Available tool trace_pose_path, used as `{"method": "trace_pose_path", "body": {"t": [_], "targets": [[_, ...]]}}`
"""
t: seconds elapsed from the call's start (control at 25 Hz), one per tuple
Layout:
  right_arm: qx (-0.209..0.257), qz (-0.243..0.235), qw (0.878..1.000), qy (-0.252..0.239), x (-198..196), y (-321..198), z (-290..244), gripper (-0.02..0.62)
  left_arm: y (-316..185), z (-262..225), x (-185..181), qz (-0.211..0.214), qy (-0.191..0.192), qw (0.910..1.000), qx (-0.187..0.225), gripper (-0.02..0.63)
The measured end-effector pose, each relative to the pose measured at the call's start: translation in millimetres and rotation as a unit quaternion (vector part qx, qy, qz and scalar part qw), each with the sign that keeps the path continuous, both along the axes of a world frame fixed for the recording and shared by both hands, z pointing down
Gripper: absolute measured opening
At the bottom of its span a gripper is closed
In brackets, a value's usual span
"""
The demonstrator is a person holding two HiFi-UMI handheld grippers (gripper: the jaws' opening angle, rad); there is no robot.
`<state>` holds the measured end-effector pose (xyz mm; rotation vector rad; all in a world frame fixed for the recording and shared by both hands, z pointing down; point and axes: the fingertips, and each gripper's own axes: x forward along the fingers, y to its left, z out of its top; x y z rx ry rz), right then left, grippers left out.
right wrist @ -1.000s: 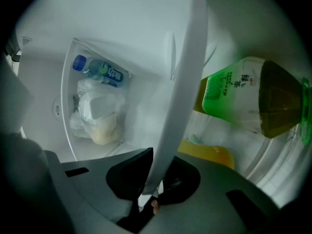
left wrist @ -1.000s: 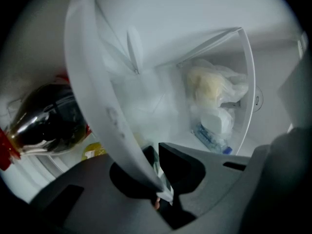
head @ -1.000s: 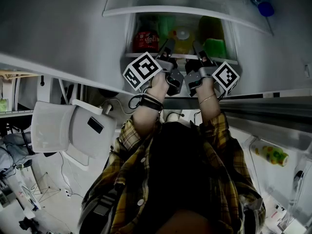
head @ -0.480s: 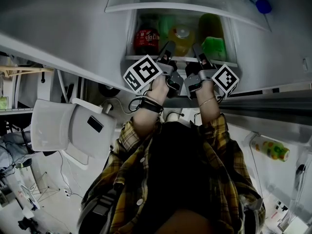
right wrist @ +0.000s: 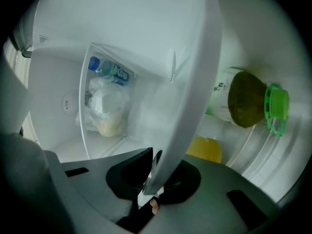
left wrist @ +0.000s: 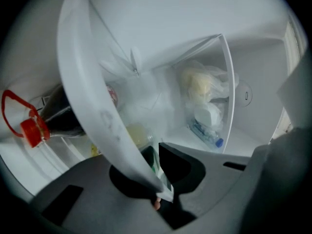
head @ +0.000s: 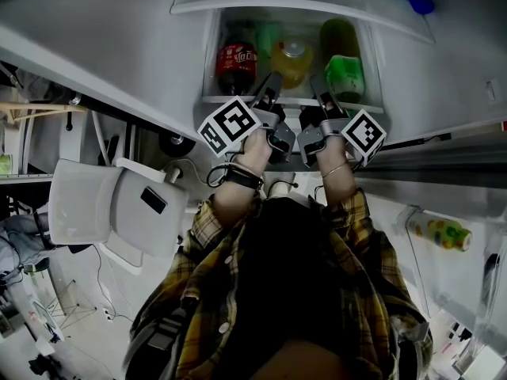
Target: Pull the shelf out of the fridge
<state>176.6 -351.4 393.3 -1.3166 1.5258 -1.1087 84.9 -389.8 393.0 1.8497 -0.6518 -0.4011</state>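
Pinching the white front lip of the shelf [head: 218,98], the fingers of the left gripper [head: 272,84] and the right gripper [head: 321,87] are closed on it side by side near its middle. The shelf is lodged in the fridge [head: 459,85], with its long axis laid across the person's front and its depth running away from the fingers. A level draw toward the body, shared equally, is judged to be needed. Compared with a second ago, more of the bottles [head: 236,58] is shown beneath the upper ledge [head: 277,6]; the grip is unchanged.
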Motion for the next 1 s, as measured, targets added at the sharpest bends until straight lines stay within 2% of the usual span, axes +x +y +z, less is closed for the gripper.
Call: {"method": "trace_pose_path", "body": {"t": [0.4,1.0], "targets": [[-0.008,0.000,1.000,-0.002,-10,24,4,0.044,24,2,-10,0.004,0.010,0.9999,-0.008,0.044],[0.005,-0.011,1.000,0.001,-24,60,-1,0.043,61,2,-22,0.015,0.020,0.9997,-0.008,0.041]]}}
